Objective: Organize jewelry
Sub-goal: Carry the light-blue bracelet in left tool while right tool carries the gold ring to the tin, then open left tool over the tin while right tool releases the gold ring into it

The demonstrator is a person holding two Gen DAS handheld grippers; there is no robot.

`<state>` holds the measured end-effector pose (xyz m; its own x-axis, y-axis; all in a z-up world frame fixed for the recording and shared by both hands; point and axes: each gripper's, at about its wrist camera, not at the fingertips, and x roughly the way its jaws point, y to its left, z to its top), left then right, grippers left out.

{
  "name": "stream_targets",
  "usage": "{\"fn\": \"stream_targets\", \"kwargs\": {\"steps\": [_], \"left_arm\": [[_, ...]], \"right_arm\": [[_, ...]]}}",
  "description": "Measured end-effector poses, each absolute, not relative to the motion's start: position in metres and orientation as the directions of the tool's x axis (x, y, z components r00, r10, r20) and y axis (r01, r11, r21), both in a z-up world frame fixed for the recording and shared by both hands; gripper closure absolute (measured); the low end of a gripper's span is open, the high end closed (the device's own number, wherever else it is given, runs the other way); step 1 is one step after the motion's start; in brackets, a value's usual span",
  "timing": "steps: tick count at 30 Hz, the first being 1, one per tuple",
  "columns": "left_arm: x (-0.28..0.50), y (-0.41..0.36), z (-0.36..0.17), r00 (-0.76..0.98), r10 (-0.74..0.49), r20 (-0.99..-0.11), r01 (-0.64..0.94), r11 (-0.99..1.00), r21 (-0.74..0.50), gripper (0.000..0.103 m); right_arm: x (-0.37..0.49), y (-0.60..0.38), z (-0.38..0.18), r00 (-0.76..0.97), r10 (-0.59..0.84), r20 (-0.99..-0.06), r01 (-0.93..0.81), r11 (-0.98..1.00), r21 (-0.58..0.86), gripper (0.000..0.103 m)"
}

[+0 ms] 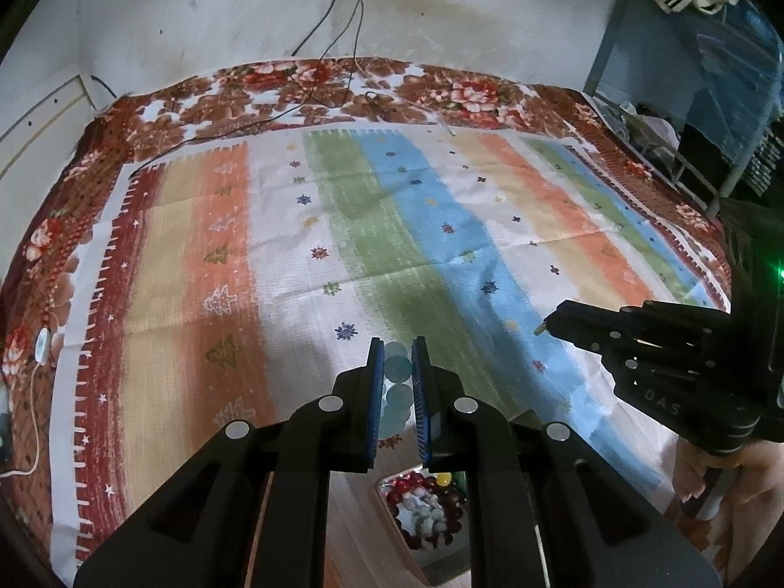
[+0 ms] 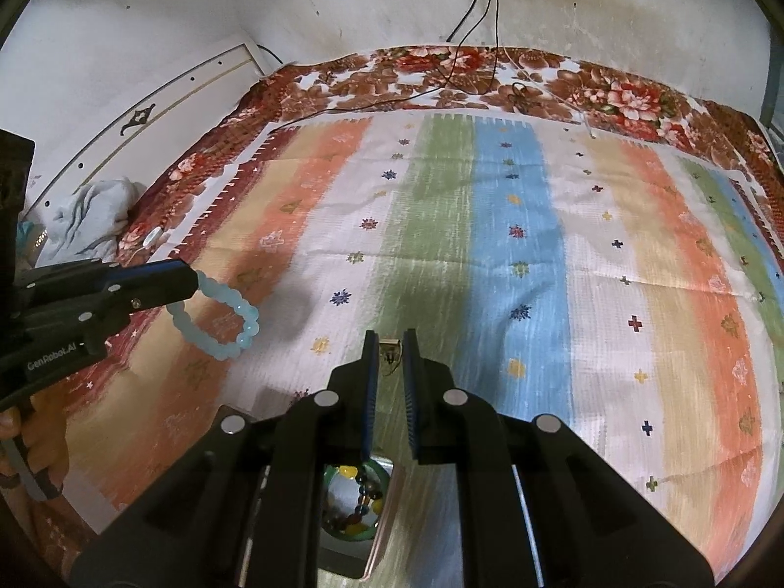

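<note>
My left gripper point(image 1: 398, 345) is shut on a pale blue beaded bracelet point(image 1: 397, 382), whose beads show between its blue pads. In the right wrist view the bracelet point(image 2: 215, 323) hangs as a loop from the left gripper point(image 2: 191, 277) above the striped cloth. My right gripper point(image 2: 390, 335) is shut on a small gold-coloured piece of jewelry point(image 2: 390, 355). The left wrist view shows that piece point(image 1: 539, 329) at the tip of the right gripper point(image 1: 551, 321). An open jewelry box point(image 1: 379, 485) with red, white and yellow beads lies below both grippers, its rim point(image 2: 384, 514) partly hidden by the fingers.
A striped cloth point(image 2: 490, 245) covers a floral bedspread point(image 2: 627, 93). Black cables point(image 1: 313, 93) trail from a wall socket across the far edge. A white cloth heap point(image 2: 93, 215) lies at the left, a blue metal frame point(image 1: 637, 49) stands at the right. A hand point(image 1: 700, 470) holds the right gripper.
</note>
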<state>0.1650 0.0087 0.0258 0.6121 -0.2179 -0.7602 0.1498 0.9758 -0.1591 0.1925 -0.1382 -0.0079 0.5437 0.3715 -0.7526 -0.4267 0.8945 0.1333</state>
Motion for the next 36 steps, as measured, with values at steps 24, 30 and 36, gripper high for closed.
{"fn": "stream_targets", "kwargs": {"steps": [24,30,36], "left_arm": [[0.099,-0.015,0.024,0.608,-0.276,-0.744,0.226,0.959,-0.171,0.092],[0.09,-0.02,0.016,0.595,-0.279,-0.754,0.231,0.958,-0.172,0.092],[0.088,-0.021,0.012,0.584,-0.273,-0.765,0.23,0.959,-0.166,0.068]], "right_arm": [[0.131,-0.145,-0.01,0.504,0.459,-0.731,-0.499,0.846,0.188,0.092],[0.121,-0.139,-0.012,0.481,0.48,-0.734,-0.517,0.831,0.204,0.092],[0.121,-0.139,-0.018,0.47,0.456,-0.756,-0.5,0.843,0.197,0.073]]}}
